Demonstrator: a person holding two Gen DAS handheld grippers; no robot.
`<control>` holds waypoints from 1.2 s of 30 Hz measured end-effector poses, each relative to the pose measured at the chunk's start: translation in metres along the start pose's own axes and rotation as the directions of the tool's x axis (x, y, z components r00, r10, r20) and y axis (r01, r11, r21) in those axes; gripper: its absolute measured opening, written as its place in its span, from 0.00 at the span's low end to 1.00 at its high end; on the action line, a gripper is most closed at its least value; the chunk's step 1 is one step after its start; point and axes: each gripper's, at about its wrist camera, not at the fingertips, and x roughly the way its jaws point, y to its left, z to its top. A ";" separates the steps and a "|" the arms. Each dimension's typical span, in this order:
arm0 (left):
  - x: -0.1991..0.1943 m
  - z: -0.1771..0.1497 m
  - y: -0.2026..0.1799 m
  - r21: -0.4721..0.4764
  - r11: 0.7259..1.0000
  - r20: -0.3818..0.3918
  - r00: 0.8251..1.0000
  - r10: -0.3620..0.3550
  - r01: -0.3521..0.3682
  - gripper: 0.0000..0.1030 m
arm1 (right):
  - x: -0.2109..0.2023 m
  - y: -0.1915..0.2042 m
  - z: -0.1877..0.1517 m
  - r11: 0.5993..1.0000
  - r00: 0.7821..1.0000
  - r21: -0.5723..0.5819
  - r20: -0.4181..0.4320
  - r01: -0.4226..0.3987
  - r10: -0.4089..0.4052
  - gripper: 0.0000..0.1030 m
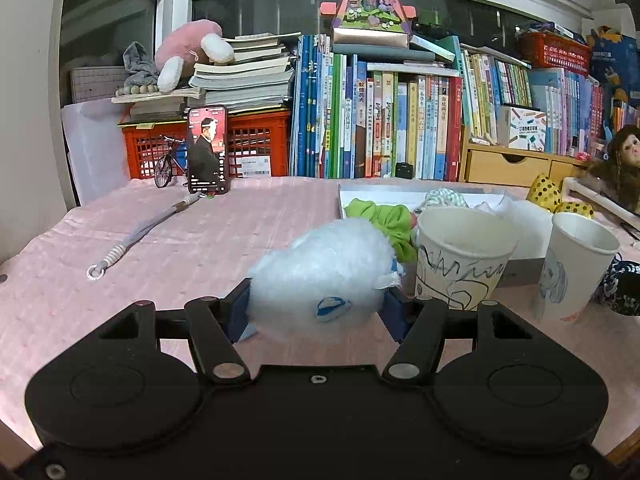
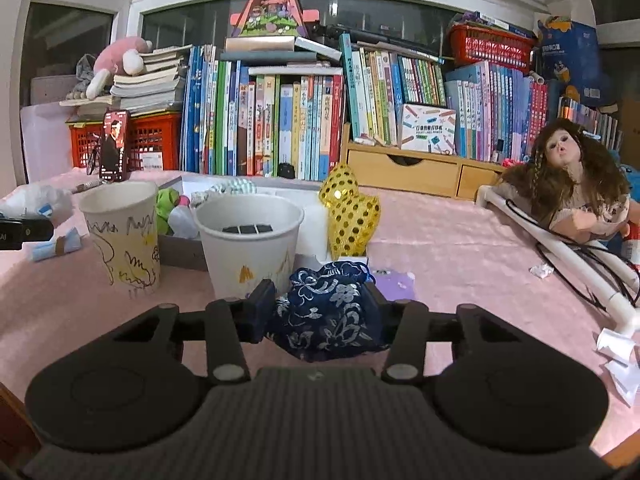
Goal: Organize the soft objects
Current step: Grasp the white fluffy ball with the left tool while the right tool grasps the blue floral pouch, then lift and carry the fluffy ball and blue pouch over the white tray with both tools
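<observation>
- My left gripper [image 1: 318,306] has its fingers closed partway onto a fluffy white ball [image 1: 324,276], one blue pad pressing each side of it
- The white ball sits between the pads just above the pink tablecloth [image 1: 168,264]; I cannot tell whether it touches the cloth
- Just right of the ball stands a scribbled paper cup [image 1: 460,258], and further right a second paper cup [image 1: 576,268] with a blue drawing on it
- Behind the first cup a green scrunchie [image 1: 384,220] lies at the near edge of a white tray [image 1: 400,196]
- My right gripper [image 2: 320,312] is closed partway on a dark blue pouch [image 2: 328,316] with a pale flower pattern, squeezed between both pads
- The pouch hangs low, near the tablecloth, just in front of the plain white cup [image 2: 250,244]
- In the right wrist view that cup stands right of the scribbled one, and a gold sequin bag [image 2: 350,212] is behind it to the right
- A doll [image 2: 576,184] with curly brown hair lies at the far right, leaning over a white tube [image 2: 560,256]
- A phone [image 1: 208,150] stands propped at the far left, with rows of books [image 1: 380,120] behind
</observation>
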 end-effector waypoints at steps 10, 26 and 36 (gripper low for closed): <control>-0.001 0.014 0.001 0.003 1.000 0.019 1.000 -0.005 0.005 0.60 | -0.009 -0.006 0.014 1.000 0.998 0.028 0.055 0.003 -0.004 0.48; 0.010 0.043 0.004 -0.026 0.997 -0.003 0.998 -0.068 0.068 0.60 | -0.017 -0.023 0.043 0.999 0.992 0.051 0.125 0.014 -0.021 0.46; 0.026 0.071 0.000 -0.043 0.992 -0.028 0.992 -0.122 0.121 0.60 | -0.012 -0.032 0.073 0.997 0.988 0.075 0.156 -0.019 0.007 0.46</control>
